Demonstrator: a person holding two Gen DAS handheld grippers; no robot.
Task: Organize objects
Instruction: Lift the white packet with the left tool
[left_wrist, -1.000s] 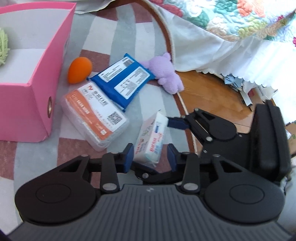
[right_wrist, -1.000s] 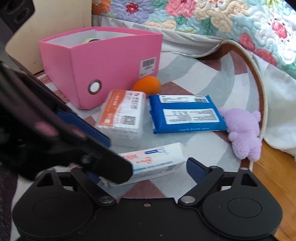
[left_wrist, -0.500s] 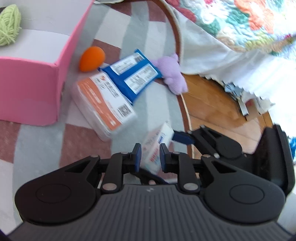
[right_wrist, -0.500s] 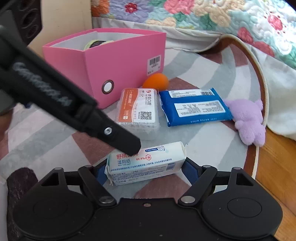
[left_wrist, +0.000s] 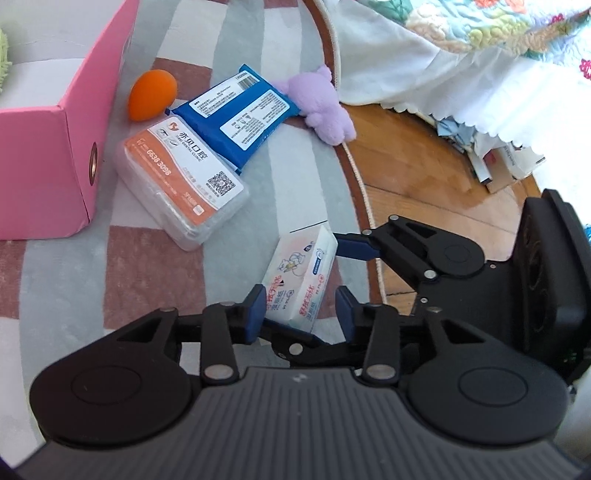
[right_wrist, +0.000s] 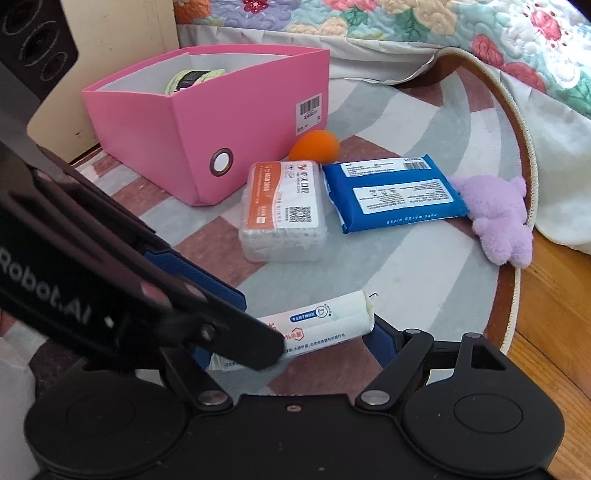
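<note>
A small white and pink wet-wipe pack (left_wrist: 300, 275) hangs just above the rug. My right gripper (right_wrist: 291, 341) is shut on it lengthwise, one blue finger (left_wrist: 354, 248) on its far end. My left gripper (left_wrist: 300, 312) straddles the pack's near end; its jaws are opening, with a gap at the right pad. The pink box (right_wrist: 207, 122) stands at the back left with a green yarn ball (right_wrist: 192, 78) inside. Beside the box lie an orange sponge (right_wrist: 314, 144), a clear orange-labelled case (right_wrist: 282, 210), a blue wipes pack (right_wrist: 393, 192) and a purple plush toy (right_wrist: 496, 218).
A round striped rug (right_wrist: 413, 258) covers the floor, with bare wood (left_wrist: 424, 184) past its edge on the right. A flowered quilt and white bed skirt (left_wrist: 424, 66) hang along the back. Papers and boxes (left_wrist: 495, 162) lie under the bed.
My left jaws pinched the wet-wipe pack half a second ago and have since spread apart. My right jaws closed onto the pack's ends and stay there.
</note>
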